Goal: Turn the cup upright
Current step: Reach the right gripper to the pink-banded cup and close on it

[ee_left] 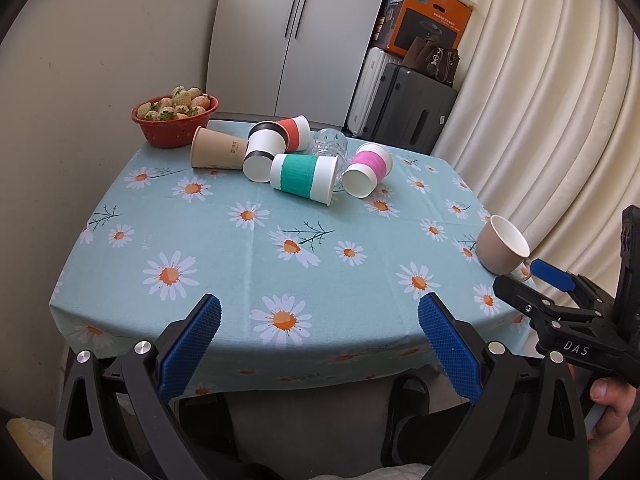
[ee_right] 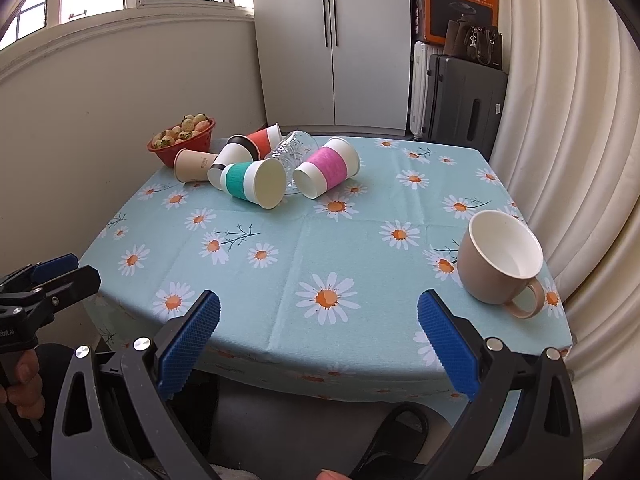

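Note:
Several paper cups lie on their sides in a heap at the far middle of the table: a green-banded cup point(ee_left: 303, 177) point(ee_right: 252, 182), a pink-banded cup point(ee_left: 368, 169) point(ee_right: 326, 167), a black-and-white cup point(ee_left: 264, 155), a red cup point(ee_left: 294, 130) and a plain brown cup point(ee_left: 218, 149) point(ee_right: 194, 165). A clear glass point(ee_left: 330, 146) point(ee_right: 291, 150) lies among them. A beige mug point(ee_left: 502, 246) point(ee_right: 498, 264) stands upright at the right edge. My left gripper point(ee_left: 320, 338) is open and empty over the near table edge. My right gripper point(ee_right: 319, 334) is open and empty, left of the mug.
A red bowl of strawberries point(ee_left: 176, 120) point(ee_right: 184, 140) stands at the far left corner. The table point(ee_left: 240, 248) has a daisy cloth. A wall runs along the left, a curtain point(ee_left: 560, 120) along the right. Suitcases point(ee_right: 460, 100) and a cabinet stand behind.

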